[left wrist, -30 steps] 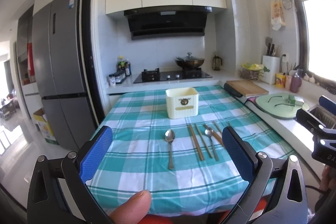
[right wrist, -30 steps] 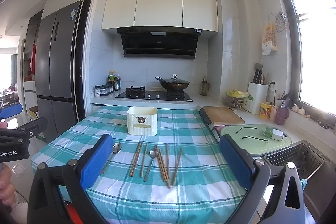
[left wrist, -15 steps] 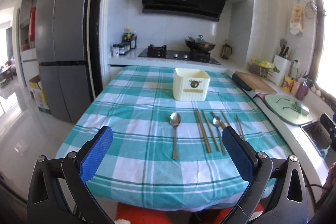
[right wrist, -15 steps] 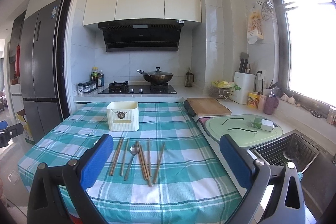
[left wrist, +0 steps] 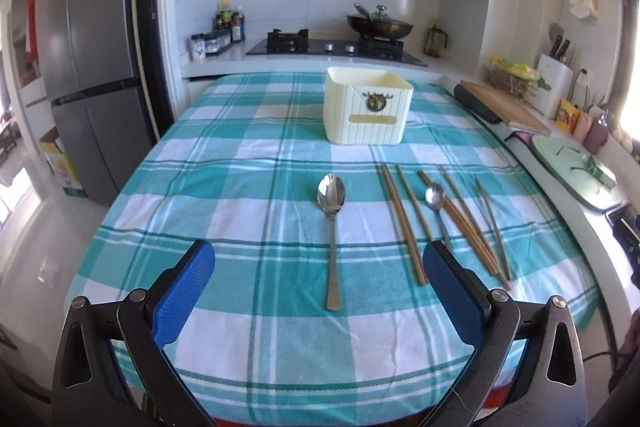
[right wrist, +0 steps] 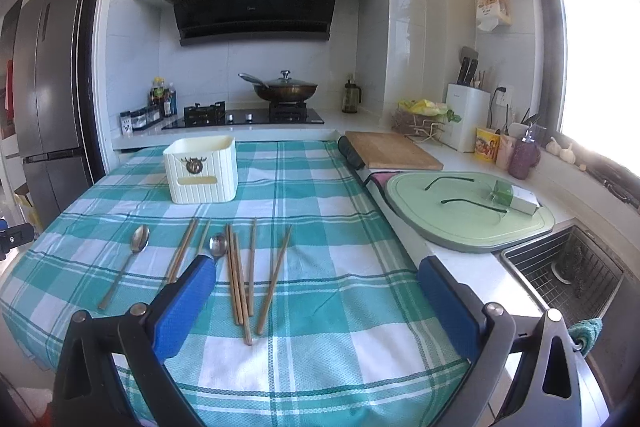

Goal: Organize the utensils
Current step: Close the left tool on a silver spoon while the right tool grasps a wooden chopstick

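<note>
Both handheld tools look alike. The left gripper (left wrist: 319, 281) has two black plastic arms with triangular cut-outs near their bases, each arm ending in a flat finger faced with a textured blue pad (left wrist: 184, 293). Round silver screw heads sit at the joints. The right gripper (right wrist: 316, 301) has the same black frame, blue pads (right wrist: 448, 303) and silver screws.

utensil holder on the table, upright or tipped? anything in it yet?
Upright: the cream holder stands flat on the checked cloth, opening up. Contents: cannot tell, its inside is hidden. Both spoons and the chopsticks lie on the cloth.
</note>
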